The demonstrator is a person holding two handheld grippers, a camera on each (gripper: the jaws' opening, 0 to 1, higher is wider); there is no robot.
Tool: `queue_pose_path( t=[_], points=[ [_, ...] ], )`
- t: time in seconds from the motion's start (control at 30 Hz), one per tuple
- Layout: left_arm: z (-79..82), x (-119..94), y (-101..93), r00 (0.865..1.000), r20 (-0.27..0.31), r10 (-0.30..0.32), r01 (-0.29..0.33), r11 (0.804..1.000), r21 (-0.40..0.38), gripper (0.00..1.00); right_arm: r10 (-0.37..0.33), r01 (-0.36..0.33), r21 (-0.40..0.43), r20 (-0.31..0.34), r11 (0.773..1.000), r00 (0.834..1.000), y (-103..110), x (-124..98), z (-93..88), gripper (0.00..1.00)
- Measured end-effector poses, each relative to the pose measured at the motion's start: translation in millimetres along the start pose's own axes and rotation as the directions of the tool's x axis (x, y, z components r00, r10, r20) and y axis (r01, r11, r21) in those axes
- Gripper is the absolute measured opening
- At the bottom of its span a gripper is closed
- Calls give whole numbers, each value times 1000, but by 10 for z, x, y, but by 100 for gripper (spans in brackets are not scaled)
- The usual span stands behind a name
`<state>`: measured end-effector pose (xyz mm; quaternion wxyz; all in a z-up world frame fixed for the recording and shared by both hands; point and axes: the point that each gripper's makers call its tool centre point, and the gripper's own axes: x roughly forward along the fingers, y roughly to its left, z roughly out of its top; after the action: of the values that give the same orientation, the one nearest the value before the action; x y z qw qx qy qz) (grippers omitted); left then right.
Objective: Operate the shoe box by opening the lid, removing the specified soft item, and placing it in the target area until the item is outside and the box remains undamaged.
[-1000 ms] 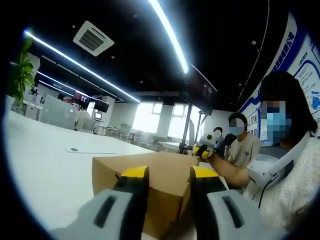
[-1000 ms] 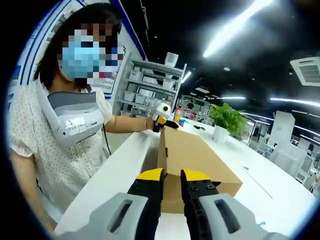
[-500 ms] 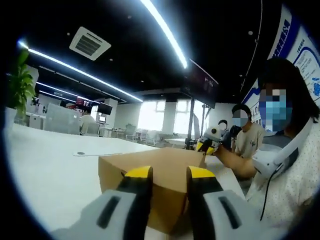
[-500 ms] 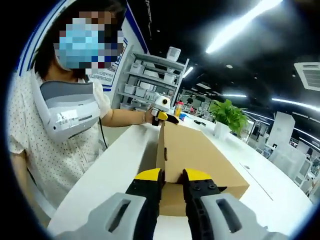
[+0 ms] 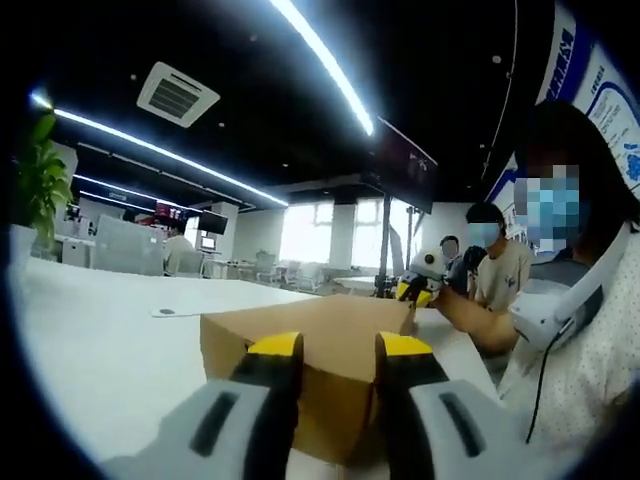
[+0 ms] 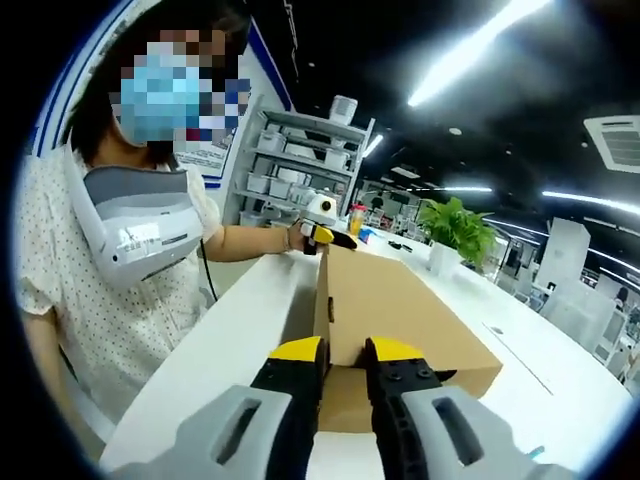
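Note:
A brown cardboard shoe box [image 5: 330,345] lies shut on the white table, with no soft item in sight. My left gripper [image 5: 340,348] is at one short end, its yellow-tipped jaws apart with the box's end wall showing between them. My right gripper [image 6: 344,350] is at the opposite end, its jaws a narrow slit apart at the near left corner of the box [image 6: 405,305]; I cannot tell whether they pinch the lid. Each gripper also appears small at the far end of the other's view: the right gripper [image 5: 418,288] and the left gripper [image 6: 322,234], held in the person's hands.
The white table [image 5: 110,350] stretches wide on both sides of the box. The person holding the grippers stands close by the long side [image 6: 130,270]. Another person [image 5: 490,280] sits behind. Shelves [image 6: 300,175] and a potted plant [image 6: 455,235] stand beyond the table.
Both views have shifted slightly with the hands. The box lid stays down and both jaw gaps look unchanged.

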<state>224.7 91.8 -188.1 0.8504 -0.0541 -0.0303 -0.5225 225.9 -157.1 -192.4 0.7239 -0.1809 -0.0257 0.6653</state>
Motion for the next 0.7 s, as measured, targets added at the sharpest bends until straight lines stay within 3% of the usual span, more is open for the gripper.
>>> queue_pose_path(
  t=[0.13, 0.27, 0.33, 0.37, 0.4, 0.5, 0.57, 0.63, 0.7],
  points=[
    [54, -60, -39, 1000, 23, 7, -7, 1000, 12, 44, 0, 0, -13, 5, 1000, 1000, 6, -3, 3, 18],
    [114, -133, -65, 999, 49, 6, -6, 1000, 6, 45, -8, 9, -26, 9, 1000, 1000, 1, -30, -3, 20],
    [74, -150, -41, 999, 27, 17, -17, 1000, 0, 45, -47, 47, 5, -11, 999, 999, -44, -56, -19, 20],
    [60, -148, -38, 1000, 18, 21, -21, 1000, 1, 45, -107, 107, 16, -1, 994, 994, -118, -70, 15, 22],
    [53, -137, -44, 1000, 15, 21, -21, 1000, -1, 45, -123, 123, 12, 15, 992, 992, -122, -73, 50, 27],
    [26, -96, -80, 1000, -1, 19, -19, 1000, -5, 49, -286, 281, 79, 63, 956, 956, -221, -189, 138, 36],
    [-4, -87, -78, 999, -23, 26, -26, 1000, 4, 53, -348, 338, 124, 74, 933, 934, -206, -242, 125, 35],
    [-30, -76, -93, 999, -41, 31, -31, 999, 15, 52, -364, 343, 169, 122, 924, 923, -99, -237, 148, 35],
    [-38, -68, -110, 999, -46, 30, -29, 999, 22, 52, -386, 359, 202, 112, 911, 916, -37, -221, 112, 38]
  ],
)
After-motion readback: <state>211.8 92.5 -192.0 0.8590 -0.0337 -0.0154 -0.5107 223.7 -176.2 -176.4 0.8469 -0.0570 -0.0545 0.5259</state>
